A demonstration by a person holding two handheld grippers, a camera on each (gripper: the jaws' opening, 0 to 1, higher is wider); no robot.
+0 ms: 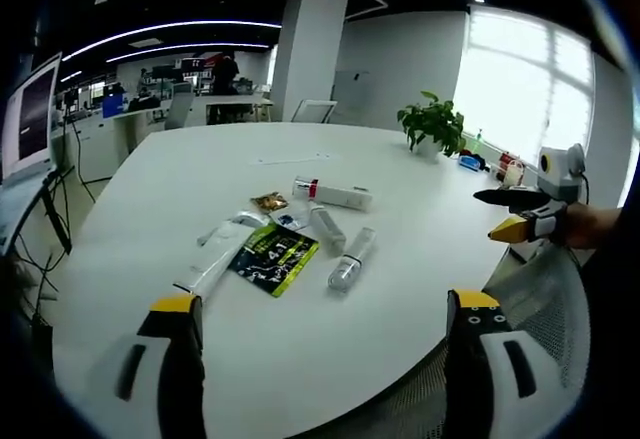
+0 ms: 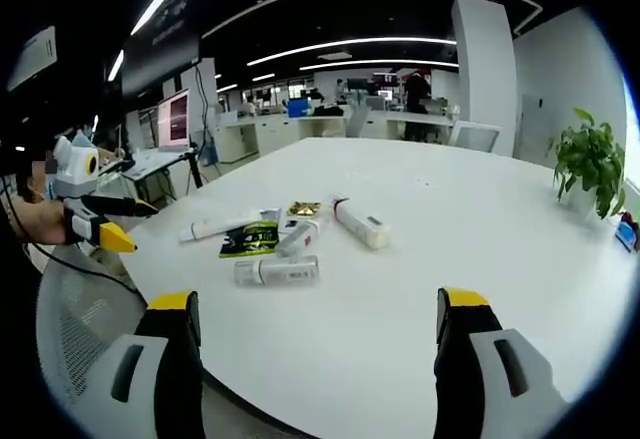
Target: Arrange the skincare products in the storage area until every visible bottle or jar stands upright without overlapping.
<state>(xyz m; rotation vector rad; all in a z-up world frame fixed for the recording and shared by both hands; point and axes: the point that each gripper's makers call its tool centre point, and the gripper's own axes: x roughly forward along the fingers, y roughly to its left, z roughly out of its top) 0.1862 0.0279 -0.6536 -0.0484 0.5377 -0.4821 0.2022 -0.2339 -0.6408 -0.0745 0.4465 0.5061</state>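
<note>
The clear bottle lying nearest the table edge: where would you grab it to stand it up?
Probably across the middle of the clear bottle, tool jaws spanning its narrow width, coming down from above. It lies flat on the table with open space along both long sides, apart from the green packet. The right tool looks better placed for it.

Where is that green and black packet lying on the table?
In the left gripper view the green and black packet lies flat on the white table, between a long white tube and a clear-capped bottle.
</note>
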